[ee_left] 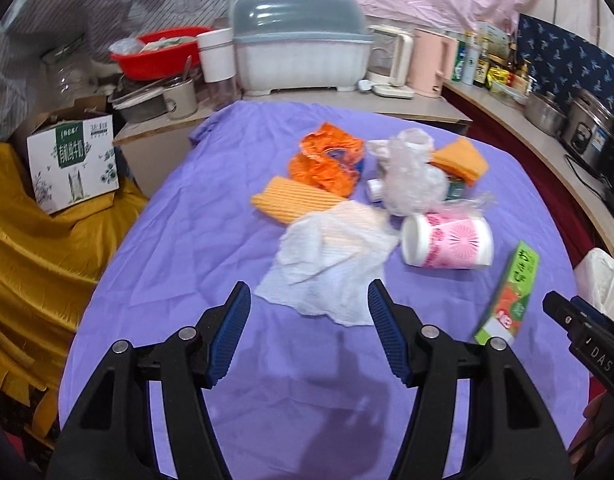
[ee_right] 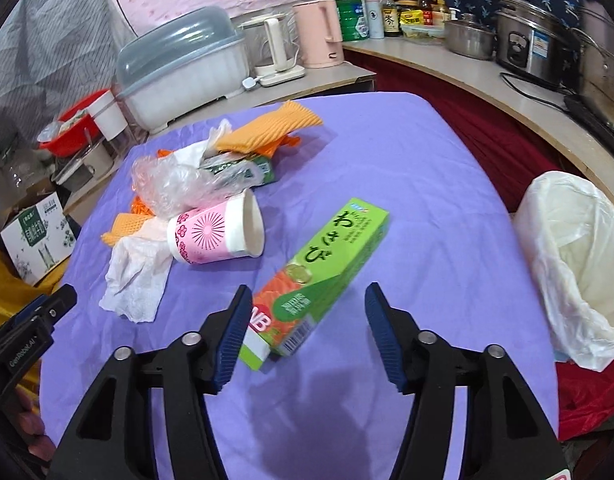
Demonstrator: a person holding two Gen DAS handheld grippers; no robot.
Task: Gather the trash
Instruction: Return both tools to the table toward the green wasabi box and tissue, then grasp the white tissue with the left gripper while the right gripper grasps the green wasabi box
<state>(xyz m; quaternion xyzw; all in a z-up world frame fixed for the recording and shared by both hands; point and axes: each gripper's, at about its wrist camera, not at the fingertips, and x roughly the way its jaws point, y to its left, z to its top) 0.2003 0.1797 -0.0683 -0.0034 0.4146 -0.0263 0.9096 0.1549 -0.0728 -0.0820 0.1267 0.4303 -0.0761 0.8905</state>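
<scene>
Left wrist view: the left gripper [ee_left: 309, 304] hangs over the purple tablecloth [ee_left: 179, 240] with its jaws wide apart and nothing between them; the near corner of a crumpled white tissue [ee_left: 327, 276] lies just ahead of the tips, not touched. Beyond the tissue lies the trash pile: a pink paper cup [ee_left: 447, 246] on its side, clear plastic wrap [ee_left: 411, 184], an orange bag [ee_left: 327, 160] and yellow foam sheets [ee_left: 295, 200]. To the right of the cup is a green box [ee_left: 515, 296], and the right gripper's tip [ee_left: 563, 312] shows just past it.

Right wrist view: the right gripper [ee_right: 307, 300] is also wide open, the green box [ee_right: 319, 276] between its jaws; its near end meets the left pad in the picture, whether touching I cannot tell, and the right pad is clear. Only this view shows a white-lined bin [ee_right: 571, 256], well right of the box.
</scene>
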